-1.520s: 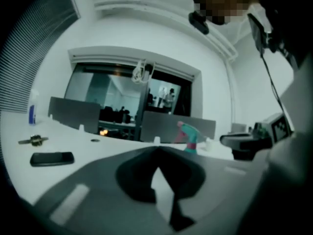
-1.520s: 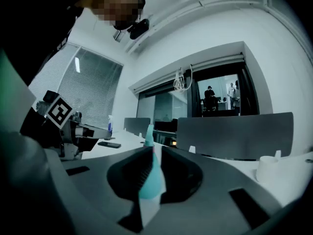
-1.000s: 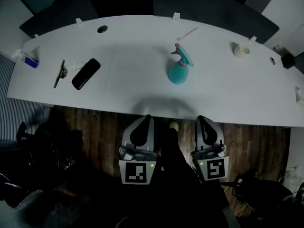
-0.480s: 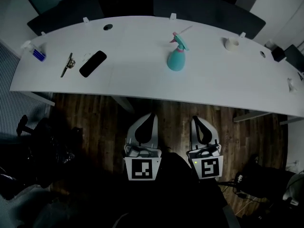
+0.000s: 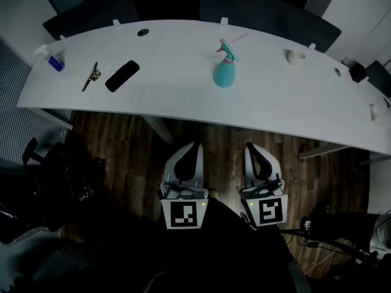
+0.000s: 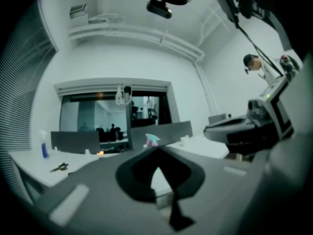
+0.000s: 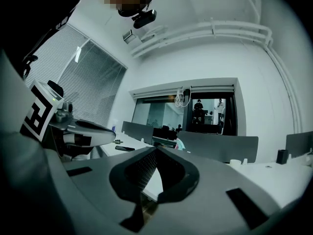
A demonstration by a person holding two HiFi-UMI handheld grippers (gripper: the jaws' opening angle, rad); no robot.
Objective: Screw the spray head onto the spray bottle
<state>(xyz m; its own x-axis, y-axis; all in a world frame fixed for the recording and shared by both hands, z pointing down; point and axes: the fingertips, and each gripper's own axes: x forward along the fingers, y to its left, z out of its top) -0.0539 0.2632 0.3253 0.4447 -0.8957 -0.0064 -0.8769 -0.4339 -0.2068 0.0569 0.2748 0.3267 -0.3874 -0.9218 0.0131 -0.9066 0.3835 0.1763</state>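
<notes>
A teal spray bottle (image 5: 224, 72) with a teal and pink spray head (image 5: 230, 50) on top stands upright on the long white table (image 5: 183, 96), toward its far side. Both grippers hang well in front of the table, over the wooden floor. My left gripper (image 5: 196, 144) and my right gripper (image 5: 248, 145) are shut with nothing between the jaws. In the left gripper view the bottle (image 6: 151, 140) shows small and far off, just above the closed left gripper (image 6: 157, 148). The right gripper view shows the bottle (image 7: 179, 144) far beyond the shut right gripper (image 7: 157, 148).
On the table's left lie a black flat case (image 5: 121, 76), a small metal tool (image 5: 91, 76) and a blue-capped little bottle (image 5: 54, 60). A white tape roll (image 5: 296, 56) sits at the right. Dark chairs (image 5: 91, 8) stand behind the table.
Both grippers have drawn back from the table's front edge, which now lies farther away in the head view. The bottle has not moved on the table. Jaws stayed shut.
</notes>
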